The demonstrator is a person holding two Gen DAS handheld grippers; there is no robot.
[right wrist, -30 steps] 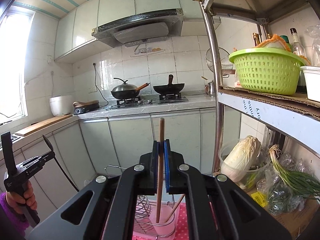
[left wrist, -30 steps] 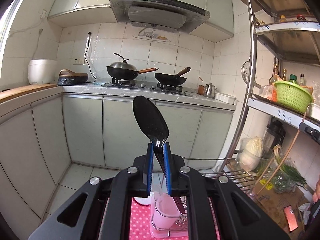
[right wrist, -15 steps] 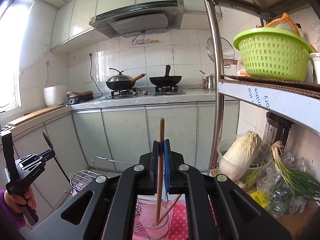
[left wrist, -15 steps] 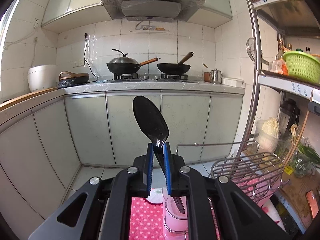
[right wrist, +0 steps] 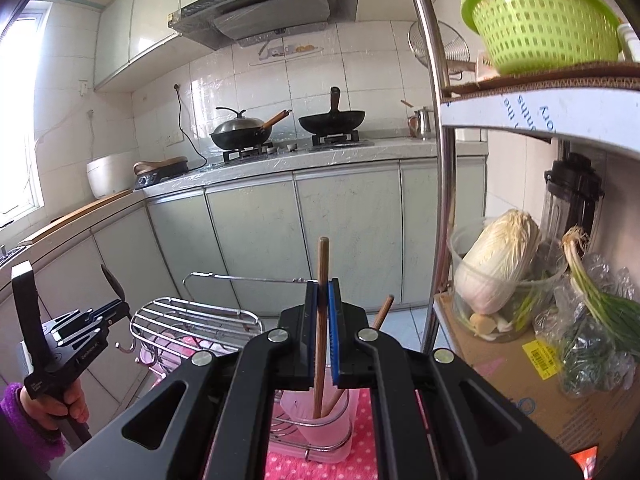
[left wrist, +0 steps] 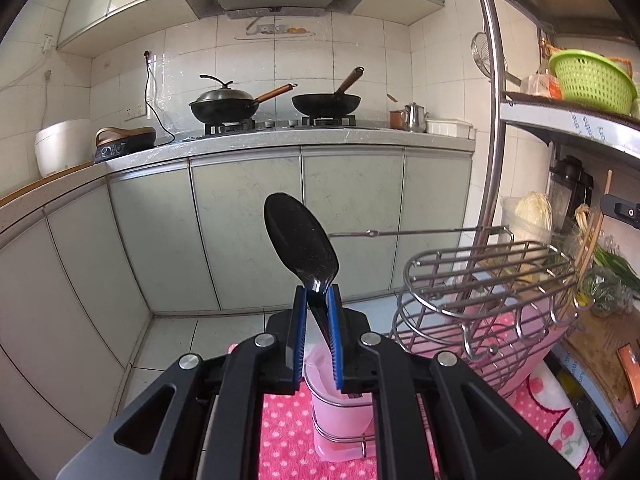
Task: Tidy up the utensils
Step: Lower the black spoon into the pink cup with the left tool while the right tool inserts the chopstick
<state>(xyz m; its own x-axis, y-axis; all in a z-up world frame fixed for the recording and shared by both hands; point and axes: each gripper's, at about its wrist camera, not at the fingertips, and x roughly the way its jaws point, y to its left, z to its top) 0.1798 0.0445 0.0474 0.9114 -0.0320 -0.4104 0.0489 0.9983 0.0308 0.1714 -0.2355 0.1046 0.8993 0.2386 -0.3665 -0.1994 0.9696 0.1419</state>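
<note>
My left gripper (left wrist: 316,294) is shut on a black spoon (left wrist: 301,241), bowl pointing up, its handle reaching down into a pink utensil cup (left wrist: 340,416) in a wire holder. My right gripper (right wrist: 323,286) is shut on a wooden chopstick (right wrist: 322,264) held upright; its lower end sits inside another pink cup (right wrist: 320,428), where a second chopstick (right wrist: 383,312) leans. In the right wrist view the left gripper (right wrist: 116,300) appears at the far left, held by a hand (right wrist: 60,404). A wire dish rack (left wrist: 492,280) stands on the pink dotted cloth (left wrist: 284,432).
A steel shelf pole (right wrist: 436,160) rises right of the rack. The shelf holds a green basket (right wrist: 540,20), a cabbage (right wrist: 496,264) and green onions (right wrist: 600,300). Behind are cabinets, a counter with two woks (left wrist: 228,106) and a rice cooker (left wrist: 60,144).
Both grippers have sunk toward the rack and cups, still holding spoon and chopstick. The wire rack and pink cups have come up larger into view.
</note>
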